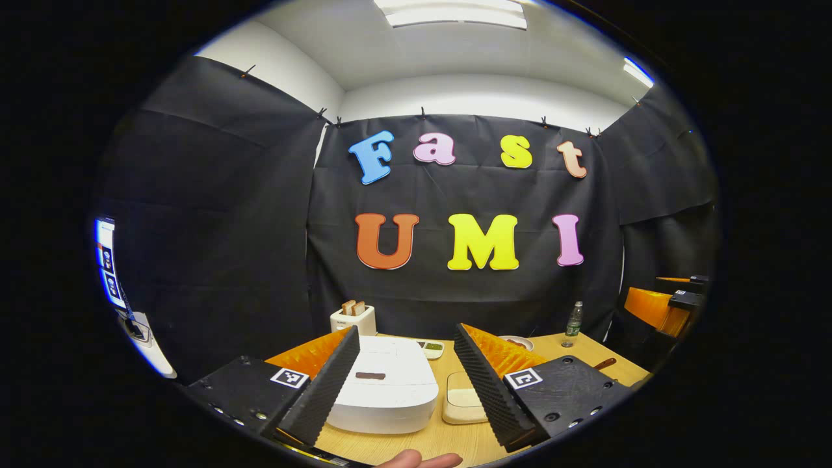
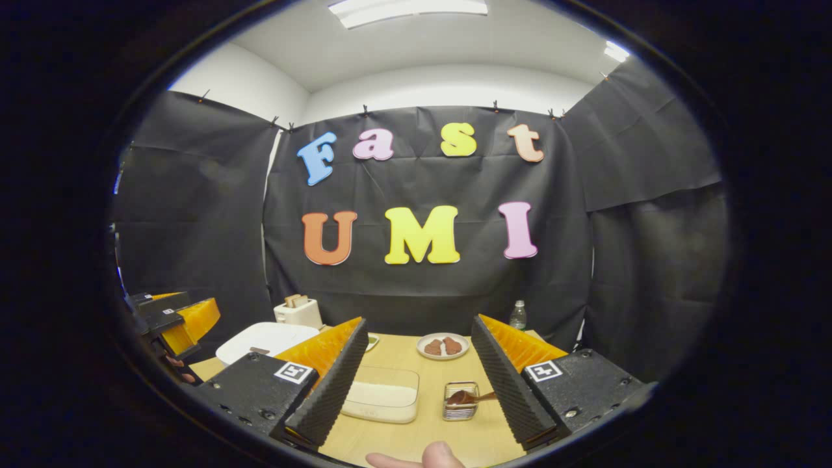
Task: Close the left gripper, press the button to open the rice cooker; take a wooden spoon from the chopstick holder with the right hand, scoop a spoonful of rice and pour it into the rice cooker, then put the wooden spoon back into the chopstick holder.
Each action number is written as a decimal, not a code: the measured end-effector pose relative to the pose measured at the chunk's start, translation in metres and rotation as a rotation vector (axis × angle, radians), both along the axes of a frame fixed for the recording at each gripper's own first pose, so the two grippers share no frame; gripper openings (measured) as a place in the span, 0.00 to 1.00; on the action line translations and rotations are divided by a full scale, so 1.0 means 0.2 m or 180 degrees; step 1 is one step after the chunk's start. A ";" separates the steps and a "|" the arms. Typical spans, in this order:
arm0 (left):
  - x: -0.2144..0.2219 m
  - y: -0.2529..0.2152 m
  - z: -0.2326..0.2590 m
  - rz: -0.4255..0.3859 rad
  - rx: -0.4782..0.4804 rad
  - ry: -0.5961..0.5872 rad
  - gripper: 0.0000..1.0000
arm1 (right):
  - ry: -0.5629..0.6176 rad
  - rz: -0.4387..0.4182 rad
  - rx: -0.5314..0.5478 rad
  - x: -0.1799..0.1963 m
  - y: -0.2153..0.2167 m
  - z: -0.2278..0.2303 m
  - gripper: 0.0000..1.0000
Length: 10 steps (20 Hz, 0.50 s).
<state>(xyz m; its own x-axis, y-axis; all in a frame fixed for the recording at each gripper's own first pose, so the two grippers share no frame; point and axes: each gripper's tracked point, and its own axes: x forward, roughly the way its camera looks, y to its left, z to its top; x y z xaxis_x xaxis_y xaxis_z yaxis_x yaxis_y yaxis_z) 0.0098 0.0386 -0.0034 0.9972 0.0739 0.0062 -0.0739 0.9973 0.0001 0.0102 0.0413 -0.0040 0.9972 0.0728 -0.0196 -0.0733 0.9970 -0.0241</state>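
Rice cooker (image 1: 383, 387), white with lid down, sits on the wooden table (image 1: 455, 442) at about 6 o'clock in the left gripper view, framed between the two spread fingers of the left gripper (image 1: 406, 377); jaws released, nothing held. A dark button strip (image 1: 370, 376) marks the lid top. Clear container of rice (image 1: 463, 398) stands just beside the cooker, toward 5 o'clock. Toaster (image 1: 353, 318) with bread stands behind the cooker near the cloth wall; water bottle (image 1: 573, 323) at 4 o'clock; the right gripper shows at the far 3 o'clock edge.

In the right gripper view, the right gripper (image 2: 416, 377) is likewise released and empty. Between its fingers lie the rice container (image 2: 382, 394) at 6 o'clock and, just beside it toward 5 o'clock, the chopstick holder (image 2: 461, 402) with the wooden spoon (image 2: 473, 396) resting across it. Plate (image 2: 442, 346) with brown pieces lies farther back. Rice cooker (image 2: 263, 339) appears at 8 o'clock, the left gripper (image 2: 172, 322) beyond it at 9 o'clock.
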 end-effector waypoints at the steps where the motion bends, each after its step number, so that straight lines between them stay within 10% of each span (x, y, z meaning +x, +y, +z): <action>1: 0.01 0.01 -0.01 0.0008 0.0010 0.0042 0.94 | 0.0014 0.0019 0.0021 0.00 0.00 -0.01 1.00; 7: 0.12 0.09 -0.03 -0.0049 -0.0054 0.0414 0.84 | 0.0102 0.0017 0.0074 0.01 -0.06 -0.07 1.00; 10: 0.24 0.18 -0.05 0.0052 0.0021 0.0602 0.94 | 0.0059 -0.0047 0.0050 0.01 -0.14 -0.07 1.00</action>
